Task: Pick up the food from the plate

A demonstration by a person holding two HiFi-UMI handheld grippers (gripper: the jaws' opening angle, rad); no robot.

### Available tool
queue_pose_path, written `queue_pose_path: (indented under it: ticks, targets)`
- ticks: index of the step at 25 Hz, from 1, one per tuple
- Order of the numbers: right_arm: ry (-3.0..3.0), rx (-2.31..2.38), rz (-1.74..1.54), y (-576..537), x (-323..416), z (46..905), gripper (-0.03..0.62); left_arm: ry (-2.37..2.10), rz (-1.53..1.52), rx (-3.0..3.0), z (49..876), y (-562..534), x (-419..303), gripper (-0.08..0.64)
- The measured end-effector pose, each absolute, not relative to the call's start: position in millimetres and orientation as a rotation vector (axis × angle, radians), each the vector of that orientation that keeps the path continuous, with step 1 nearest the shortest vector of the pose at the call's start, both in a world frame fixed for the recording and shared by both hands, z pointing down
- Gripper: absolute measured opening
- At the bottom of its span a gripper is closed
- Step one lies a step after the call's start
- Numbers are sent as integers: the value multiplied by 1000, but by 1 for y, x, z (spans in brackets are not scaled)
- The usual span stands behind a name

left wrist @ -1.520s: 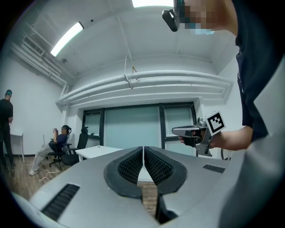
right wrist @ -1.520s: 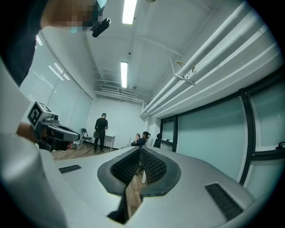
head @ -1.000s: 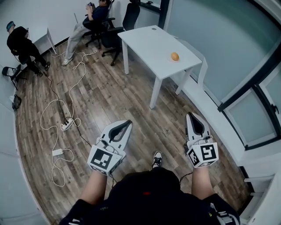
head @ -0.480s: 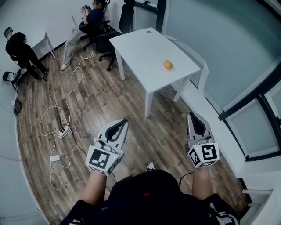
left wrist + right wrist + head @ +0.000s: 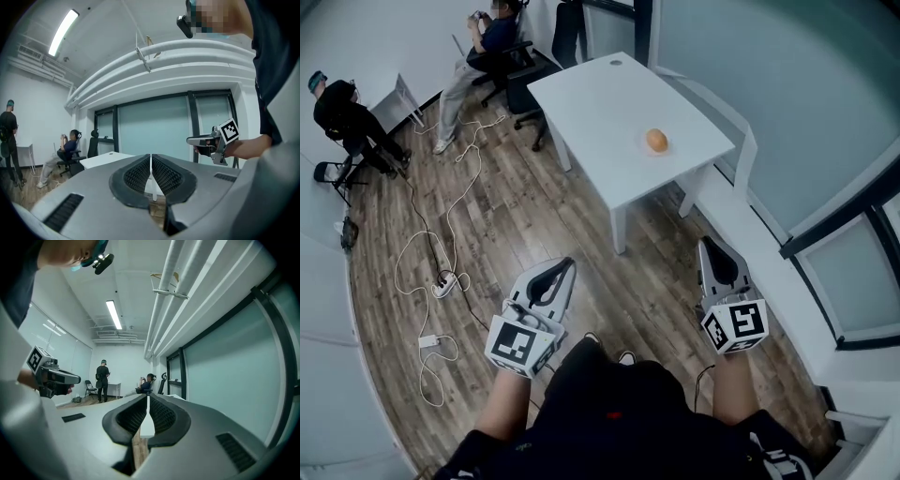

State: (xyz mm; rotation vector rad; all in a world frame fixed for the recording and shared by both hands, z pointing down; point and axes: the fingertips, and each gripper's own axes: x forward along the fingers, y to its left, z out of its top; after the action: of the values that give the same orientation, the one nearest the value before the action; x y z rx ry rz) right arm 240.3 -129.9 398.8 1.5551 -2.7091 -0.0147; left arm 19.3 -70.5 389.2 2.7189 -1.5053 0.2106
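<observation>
Head view: left gripper [image 5: 569, 263] and right gripper [image 5: 706, 243] are both held out low in front of the person, over the wood floor [image 5: 516, 216], pointing toward the white table [image 5: 591, 94]. Both well short of it. The food [image 5: 656, 141], a round orange-brown piece, is ahead of the grippers and nearer the right one's line, close to the table's near-right edge. The plate [image 5: 647, 151] under it is white on white and hardly readable. Cables [image 5: 441, 234] run on the floor ahead-left of the left gripper. Far beyond the table are a seated person [image 5: 487, 37] and, further left, a standing person [image 5: 342, 98].

Left gripper view: jaws closed pad to pad, with nothing between them [image 5: 151, 157]. The table top shows ahead, just left of the tips. The right gripper is off to the right at about the same height. The food can't be made out here.

Right gripper view: jaws closed and empty [image 5: 148, 397]. A sliver of white table top and wood floor shows through the notch behind the tips. The left gripper is out to the left. Both people are far ahead. The food isn't visible.
</observation>
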Motion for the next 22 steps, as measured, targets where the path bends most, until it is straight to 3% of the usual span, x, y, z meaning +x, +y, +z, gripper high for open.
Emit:
queue_pose_path:
  ticks: [10, 22]
  targets:
    - [-2643, 1601, -1, -206, 242, 410, 31, -1386, 234, 2779, 397, -169, 28, 30]
    - [-2550, 1622, 20, -374, 174, 411, 31, -1200, 226, 2859, 410, -341, -25, 29]
